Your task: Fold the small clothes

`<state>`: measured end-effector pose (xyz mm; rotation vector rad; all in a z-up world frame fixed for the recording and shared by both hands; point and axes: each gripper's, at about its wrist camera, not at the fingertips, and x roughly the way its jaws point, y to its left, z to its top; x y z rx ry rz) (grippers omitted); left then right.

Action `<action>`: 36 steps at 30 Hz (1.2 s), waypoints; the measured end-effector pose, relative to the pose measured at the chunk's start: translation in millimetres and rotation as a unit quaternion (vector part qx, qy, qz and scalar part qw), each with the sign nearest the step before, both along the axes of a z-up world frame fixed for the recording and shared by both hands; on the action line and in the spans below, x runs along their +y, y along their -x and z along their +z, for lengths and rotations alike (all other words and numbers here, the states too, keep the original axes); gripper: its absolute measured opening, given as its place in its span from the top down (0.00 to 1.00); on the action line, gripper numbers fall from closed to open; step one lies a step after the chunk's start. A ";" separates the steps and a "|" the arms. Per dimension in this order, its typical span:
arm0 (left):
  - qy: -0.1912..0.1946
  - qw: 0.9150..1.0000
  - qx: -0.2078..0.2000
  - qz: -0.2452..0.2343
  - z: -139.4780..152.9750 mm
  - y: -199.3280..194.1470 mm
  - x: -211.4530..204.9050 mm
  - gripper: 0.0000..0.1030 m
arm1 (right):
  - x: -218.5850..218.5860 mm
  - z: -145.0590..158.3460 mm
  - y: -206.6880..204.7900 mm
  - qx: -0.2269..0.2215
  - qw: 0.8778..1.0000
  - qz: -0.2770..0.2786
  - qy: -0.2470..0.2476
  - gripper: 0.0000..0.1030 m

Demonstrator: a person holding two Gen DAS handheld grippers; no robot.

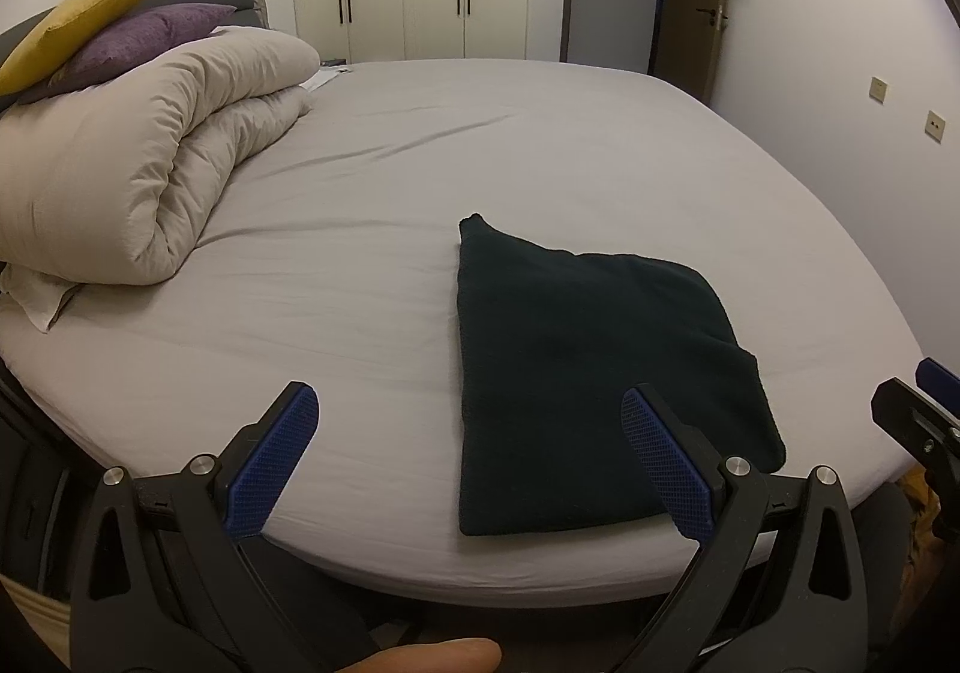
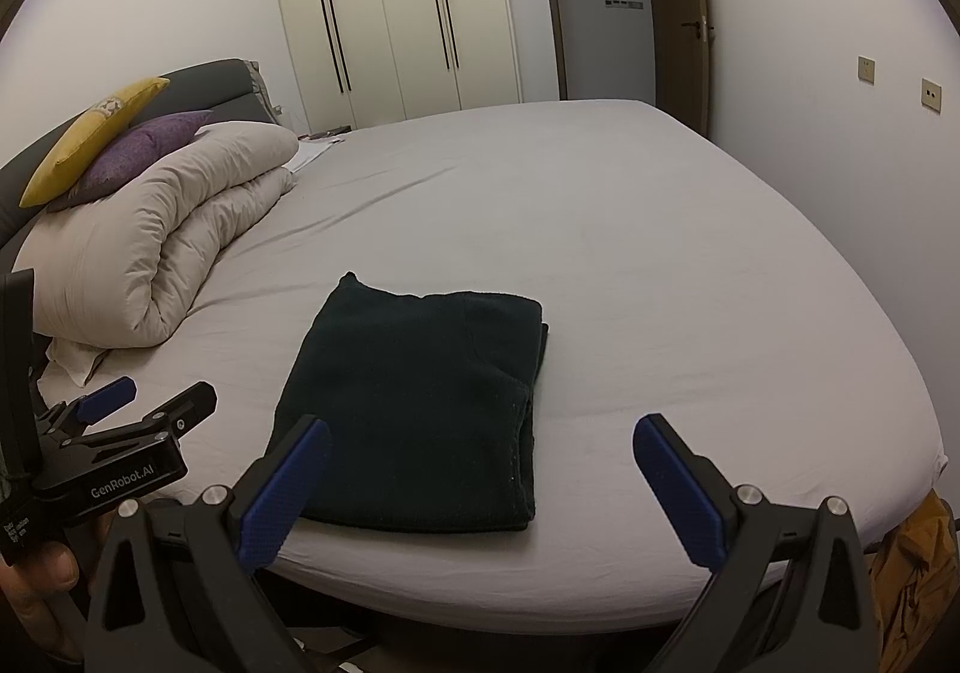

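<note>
**Dark folded garment on a bed, both tongs wide apart and empty**

A large bed (image 2: 660,265) with a pale grey fitted sheet fills most of both views. Behind it stands a cream wardrobe (image 2: 390,7) with long black handles, and to the right of that an open doorway (image 2: 600,1). At the head of the bed, on the left, a beige duvet (image 1: 150,157) is rolled into a thick bundle, with a purple cushion (image 1: 144,40) and a yellow cushion (image 1: 90,13) leaning behind it.

Near the bed's front edge lies the small piece of clothing, a dark green, fleecy garment (image 2: 420,409), already folded into a rough rectangle with layered edges showing along its right side. What kind of garment it is cannot be told.

The left gripper (image 1: 468,463) hovers just above the near edge of the bed, its blue-padded tongs spread wide, holding nothing; one pad overlaps the garment's near corner in view. The right gripper (image 2: 480,487) is likewise spread apart and empty, hanging before the garment's near edge.

The risks, as a judgement: the thick fleece may spring open if pinched through too few layers, and a tug toward the front could drag the bundle off the bed's edge.
</note>
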<state>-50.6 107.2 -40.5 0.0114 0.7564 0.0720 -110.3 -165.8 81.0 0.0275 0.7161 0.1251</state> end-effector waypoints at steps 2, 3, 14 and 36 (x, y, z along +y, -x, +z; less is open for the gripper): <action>0.001 1.000 -0.001 -0.001 -0.1 0.0 0.2 0.00 | 0.6 0.0 0.2 0.000 1.000 0.000 0.000 0.00; 0.000 1.000 -0.001 -0.001 -0.3 0.1 0.2 0.00 | 0.7 0.0 0.2 -0.001 1.000 -0.001 0.000 0.00; 0.001 1.000 0.000 0.000 -0.8 0.5 -0.3 0.00 | 1.2 -0.7 0.3 0.000 1.000 0.000 -0.001 0.00; 0.002 1.000 0.005 0.000 -5.9 -1.1 -0.3 0.00 | 6.8 -2.3 5.3 0.004 1.000 -0.001 -0.008 0.00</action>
